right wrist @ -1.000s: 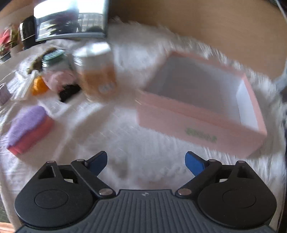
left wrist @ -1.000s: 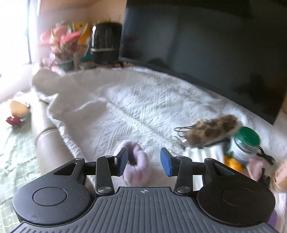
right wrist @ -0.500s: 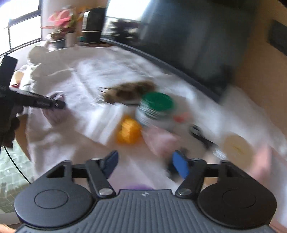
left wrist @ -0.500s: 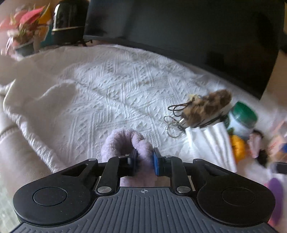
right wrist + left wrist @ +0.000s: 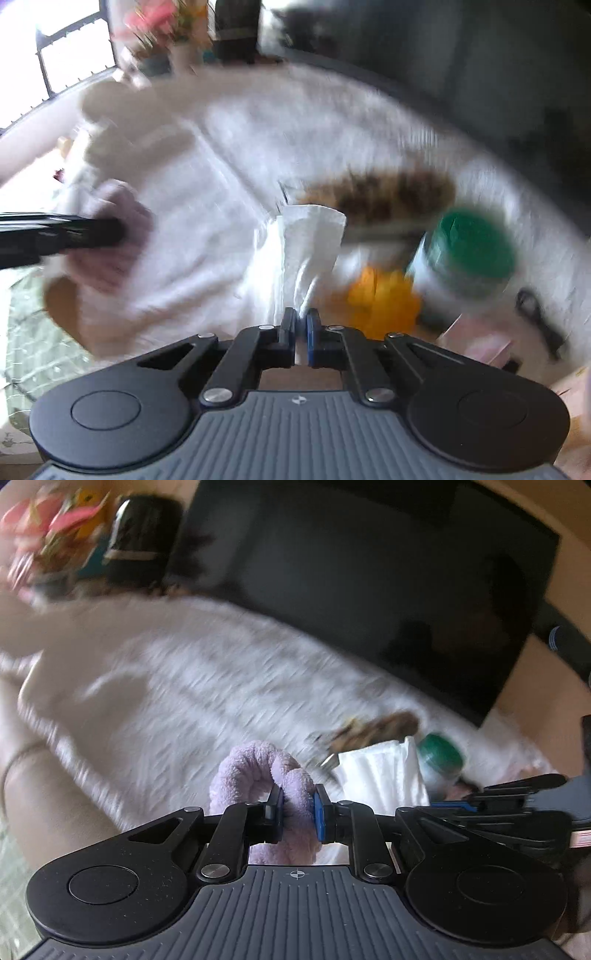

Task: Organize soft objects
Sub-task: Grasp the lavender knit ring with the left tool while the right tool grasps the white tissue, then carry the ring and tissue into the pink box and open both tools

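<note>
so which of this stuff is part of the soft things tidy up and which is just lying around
Job:
- purple scrunchie, in left gripper
- white cloth, in right gripper
- leopard pouch

Lying about:
- green-lidded jar
- dark screen
- potted plant

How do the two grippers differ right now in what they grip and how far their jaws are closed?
The left gripper pinches a fluffy lilac scrunchie, while the right gripper pinches the corner of a white folded cloth. The left jaws stay apart by the scrunchie's thickness; the right jaws are nearly touching on the thin cloth. The scrunchie is a puffy ring, the cloth flat and creased. Both grippers are shut on a soft item above the white bedspread.
</note>
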